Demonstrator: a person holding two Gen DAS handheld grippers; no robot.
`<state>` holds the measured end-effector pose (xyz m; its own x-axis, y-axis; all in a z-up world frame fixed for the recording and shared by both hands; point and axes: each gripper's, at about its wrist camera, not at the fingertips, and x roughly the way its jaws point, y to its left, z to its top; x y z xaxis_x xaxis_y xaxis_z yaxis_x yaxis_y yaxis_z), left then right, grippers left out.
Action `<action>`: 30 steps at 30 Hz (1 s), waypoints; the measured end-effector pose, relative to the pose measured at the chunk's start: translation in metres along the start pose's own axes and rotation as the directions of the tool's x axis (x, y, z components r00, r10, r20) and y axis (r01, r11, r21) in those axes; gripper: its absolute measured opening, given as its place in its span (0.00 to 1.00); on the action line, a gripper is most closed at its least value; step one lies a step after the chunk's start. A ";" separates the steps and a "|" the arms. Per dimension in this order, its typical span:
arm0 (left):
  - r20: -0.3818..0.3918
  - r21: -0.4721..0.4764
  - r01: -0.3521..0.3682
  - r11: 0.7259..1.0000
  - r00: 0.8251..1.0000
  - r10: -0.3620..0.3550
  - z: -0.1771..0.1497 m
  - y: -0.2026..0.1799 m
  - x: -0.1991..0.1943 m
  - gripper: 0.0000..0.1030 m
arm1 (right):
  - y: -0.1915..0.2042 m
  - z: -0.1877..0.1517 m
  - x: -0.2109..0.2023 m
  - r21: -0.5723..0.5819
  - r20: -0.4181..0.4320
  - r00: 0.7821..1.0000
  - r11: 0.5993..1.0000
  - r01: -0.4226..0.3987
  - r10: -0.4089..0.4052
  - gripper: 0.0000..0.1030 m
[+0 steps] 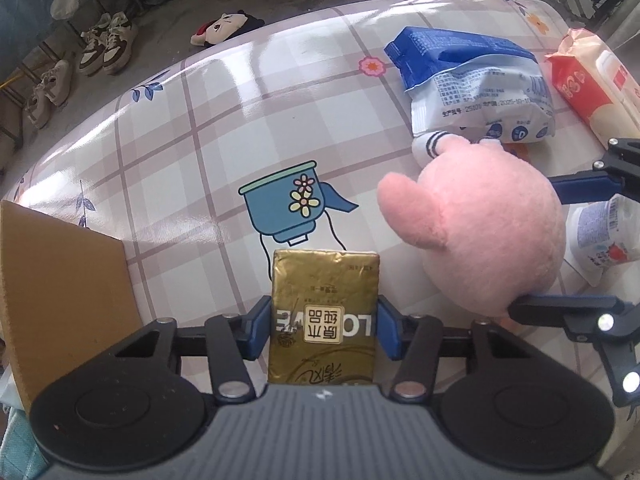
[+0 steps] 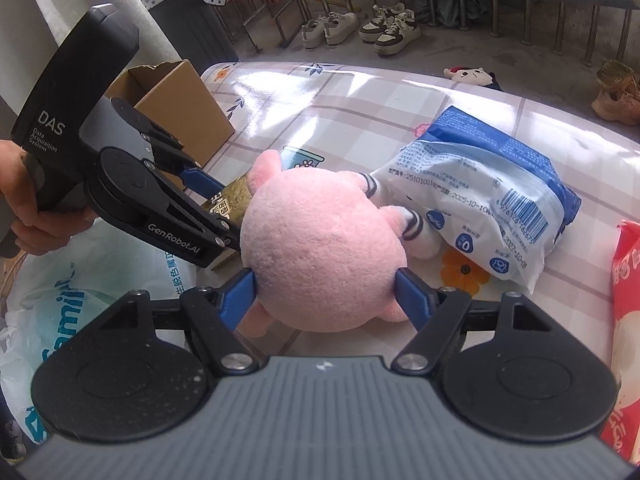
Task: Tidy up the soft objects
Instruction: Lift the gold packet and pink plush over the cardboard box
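Cardboard box (image 2: 176, 108) sits open at table's (image 1: 192, 128) far-left corner; contents not visible. Left gripper (image 1: 324, 330) clamped on gold tissue pack (image 1: 325, 312), held near the box w/ pack pointing fwd. Right gripper (image 2: 326, 290) squeezes pink plush toy (image 2: 320, 248) resting mid-table, beside blue-white bag (image 2: 484, 200).

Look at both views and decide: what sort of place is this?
Probably a home, perhaps a balcony or entryway: sneakers lined up on the floor, a table with a cartoon-print cover, and a cardboard box beside it.
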<state>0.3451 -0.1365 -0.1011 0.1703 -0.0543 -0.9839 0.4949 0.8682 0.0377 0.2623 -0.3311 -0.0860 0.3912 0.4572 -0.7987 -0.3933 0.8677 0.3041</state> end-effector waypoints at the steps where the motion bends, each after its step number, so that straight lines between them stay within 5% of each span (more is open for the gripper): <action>1: -0.005 0.000 0.000 1.000 1.000 0.000 0.001 0.000 0.000 0.54 | 0.000 0.000 0.000 0.000 -0.001 1.000 1.000 0.000 0.000 0.73; 4: -0.027 -0.021 0.011 1.000 1.000 -0.011 0.003 0.002 0.002 0.61 | 0.001 0.000 -0.001 -0.005 -0.011 1.000 1.000 0.004 -0.004 0.75; 8: -0.010 -0.026 0.016 1.000 1.000 -0.016 0.002 0.002 0.001 0.52 | -0.002 0.003 0.003 0.015 -0.007 1.000 1.000 -0.004 0.004 0.76; 16: 0.113 -0.051 0.039 0.998 0.993 -0.033 0.001 0.004 -0.029 0.51 | -0.001 -0.001 -0.011 0.039 0.057 0.998 0.999 -0.012 0.009 0.67; 30: 0.356 -0.117 0.083 0.990 0.934 -0.036 -0.048 0.018 -0.148 0.51 | 0.056 0.025 -0.100 0.049 0.195 0.981 0.998 -0.028 0.018 0.66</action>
<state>0.2879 -0.0893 0.0368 0.4450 -0.2578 -0.8576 0.4045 0.9123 -0.0644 0.2217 -0.3233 0.0243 0.5386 0.5022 -0.6765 -0.3630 0.8629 0.3516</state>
